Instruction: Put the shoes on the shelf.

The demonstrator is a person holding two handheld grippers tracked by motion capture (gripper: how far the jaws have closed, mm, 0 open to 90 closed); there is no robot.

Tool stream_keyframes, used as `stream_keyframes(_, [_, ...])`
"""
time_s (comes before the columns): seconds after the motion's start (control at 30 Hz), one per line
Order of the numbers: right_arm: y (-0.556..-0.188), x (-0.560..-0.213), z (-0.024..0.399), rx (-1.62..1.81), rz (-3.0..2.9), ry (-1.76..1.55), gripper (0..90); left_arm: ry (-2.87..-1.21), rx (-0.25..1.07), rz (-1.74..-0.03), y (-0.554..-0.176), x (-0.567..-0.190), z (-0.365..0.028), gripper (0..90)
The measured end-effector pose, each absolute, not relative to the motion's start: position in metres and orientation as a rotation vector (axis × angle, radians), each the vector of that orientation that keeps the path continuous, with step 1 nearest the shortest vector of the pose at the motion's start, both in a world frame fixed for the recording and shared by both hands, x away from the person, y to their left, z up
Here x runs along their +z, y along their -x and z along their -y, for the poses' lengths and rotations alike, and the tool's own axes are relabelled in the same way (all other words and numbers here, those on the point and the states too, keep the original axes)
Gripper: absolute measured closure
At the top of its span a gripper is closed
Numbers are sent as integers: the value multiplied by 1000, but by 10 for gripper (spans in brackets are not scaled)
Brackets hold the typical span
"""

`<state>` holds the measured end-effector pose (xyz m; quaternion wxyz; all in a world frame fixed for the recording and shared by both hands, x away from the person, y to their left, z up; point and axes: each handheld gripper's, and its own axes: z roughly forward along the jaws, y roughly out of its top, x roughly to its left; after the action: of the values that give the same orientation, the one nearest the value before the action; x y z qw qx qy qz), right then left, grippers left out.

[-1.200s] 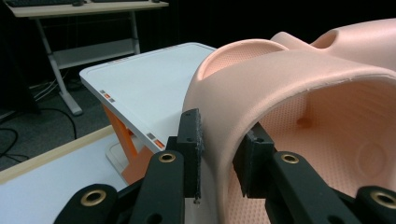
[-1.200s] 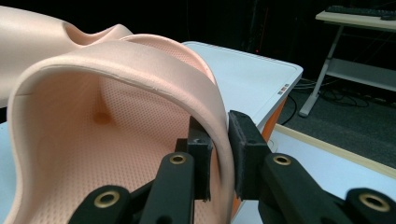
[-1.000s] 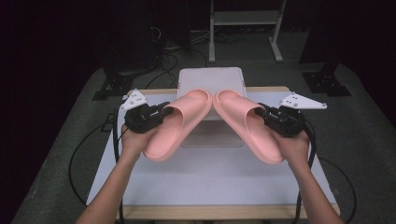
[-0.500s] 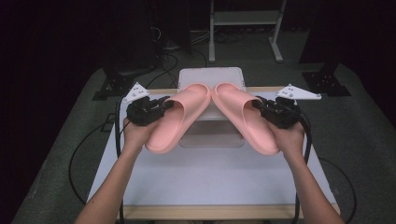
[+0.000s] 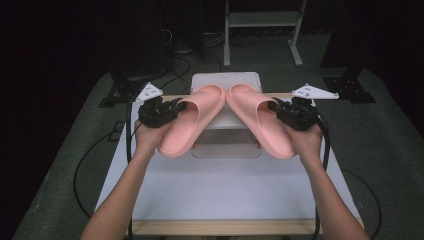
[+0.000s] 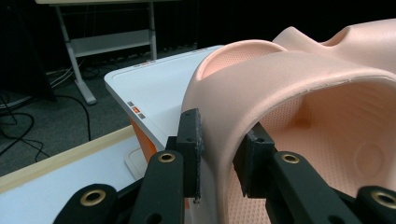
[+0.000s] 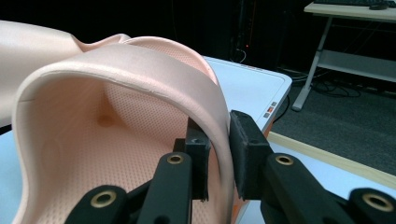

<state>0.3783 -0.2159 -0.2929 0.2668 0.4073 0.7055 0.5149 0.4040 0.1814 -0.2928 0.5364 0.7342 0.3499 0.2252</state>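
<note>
White box (image 5: pixel 226 81) on white table (image 5: pixel 225 190)

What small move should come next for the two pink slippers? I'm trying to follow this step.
Probably carry both a little farther forward over the white box and then lower them. The left gripper is shut on the left slipper at its strap, the right gripper likewise on the right slipper, toes nearly meeting above the box.

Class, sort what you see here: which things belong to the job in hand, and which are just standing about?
In the job:
- left slipper, clamped at its strap by the left tongs
- right slipper, clamped by the right tongs
- white box beneath them

Standing about:
- metal frame behind
- floor cables
</note>
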Motion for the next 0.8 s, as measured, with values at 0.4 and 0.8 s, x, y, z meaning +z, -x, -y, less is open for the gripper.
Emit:
stream_keyframes(0.4, [-386,-291,215,1389,-1884,-1122,771,-1750,534,-851,-416,-291,-176,733])
stream_keyframes(0.8, [-393,-287,216,1382,-1872,-1130,771,-1747,535,-851,-425,-287,-173,732])
